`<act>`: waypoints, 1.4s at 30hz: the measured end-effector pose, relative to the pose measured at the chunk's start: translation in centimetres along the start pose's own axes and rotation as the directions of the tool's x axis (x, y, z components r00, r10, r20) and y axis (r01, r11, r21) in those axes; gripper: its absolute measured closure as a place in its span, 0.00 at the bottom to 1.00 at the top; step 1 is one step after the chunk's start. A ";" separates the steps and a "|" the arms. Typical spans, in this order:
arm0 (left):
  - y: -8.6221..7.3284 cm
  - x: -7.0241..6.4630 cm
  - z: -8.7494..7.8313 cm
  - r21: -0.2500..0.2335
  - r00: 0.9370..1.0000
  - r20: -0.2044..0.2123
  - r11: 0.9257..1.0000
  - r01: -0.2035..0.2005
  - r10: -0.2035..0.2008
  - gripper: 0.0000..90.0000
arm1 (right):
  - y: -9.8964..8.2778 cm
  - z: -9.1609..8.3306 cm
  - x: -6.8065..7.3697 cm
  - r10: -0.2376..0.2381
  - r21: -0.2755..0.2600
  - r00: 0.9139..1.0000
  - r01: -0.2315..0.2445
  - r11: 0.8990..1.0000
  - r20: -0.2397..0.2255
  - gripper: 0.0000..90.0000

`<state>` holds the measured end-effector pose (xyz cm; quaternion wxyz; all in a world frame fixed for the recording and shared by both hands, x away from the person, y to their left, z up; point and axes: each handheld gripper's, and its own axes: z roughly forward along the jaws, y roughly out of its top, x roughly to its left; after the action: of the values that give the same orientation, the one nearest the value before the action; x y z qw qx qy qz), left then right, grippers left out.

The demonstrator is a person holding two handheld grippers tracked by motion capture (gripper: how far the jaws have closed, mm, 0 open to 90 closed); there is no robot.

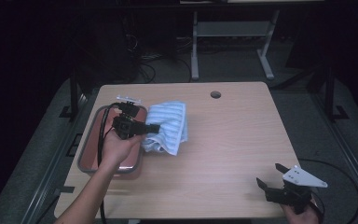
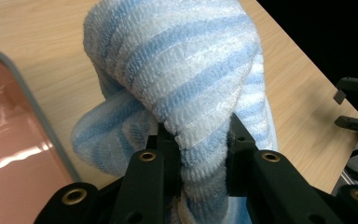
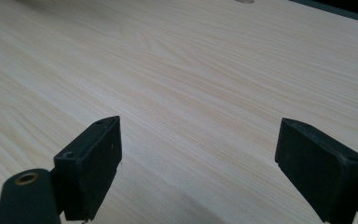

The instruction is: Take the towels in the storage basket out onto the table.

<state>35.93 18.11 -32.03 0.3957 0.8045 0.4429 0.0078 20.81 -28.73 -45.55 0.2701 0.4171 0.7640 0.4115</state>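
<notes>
A blue-and-white striped towel (image 1: 168,126) lies crumpled on the wooden table just right of a tray (image 1: 89,154). My left gripper (image 1: 153,127) is over the tray's right side, pointing right, shut on a fold of the towel. In the left gripper view the towel (image 2: 182,74) bulges up between the two black jaws, which pinch it at the left gripper (image 2: 193,140). My right gripper (image 1: 270,177) sits near the front right corner of the table, open with nothing between its fingers. In the right gripper view the right gripper (image 3: 198,154) spreads wide over bare wood.
The tray has a grey rim (image 2: 37,112) and a reddish-brown inside, and stands at the table's left. A round cable hole (image 1: 215,94) is near the table's far edge. Table legs and cables stand on the dark floor behind.
</notes>
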 end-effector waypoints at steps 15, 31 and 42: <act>0.5 -1.0 2.1 0.024 1.000 0.019 1.000 -0.020 0.019 0.81 | -0.1 0.0 -0.1 0.000 0.000 1.000 0.000 1.000 -0.002 0.16; 1.1 -2.6 5.6 0.048 0.998 0.055 0.998 -0.029 0.026 0.81 | -0.2 0.2 -0.3 0.010 -0.005 1.000 -0.010 1.000 -0.010 0.16; 1.7 -3.8 7.6 0.082 0.997 0.062 0.995 -0.057 0.052 0.81 | -0.2 0.1 -0.5 0.011 -0.007 1.000 -0.011 1.000 -0.010 0.16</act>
<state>37.56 10.09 -34.89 0.3741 0.8322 0.4086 -0.0240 21.08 -29.14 -45.75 0.2655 0.4182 0.7615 0.4180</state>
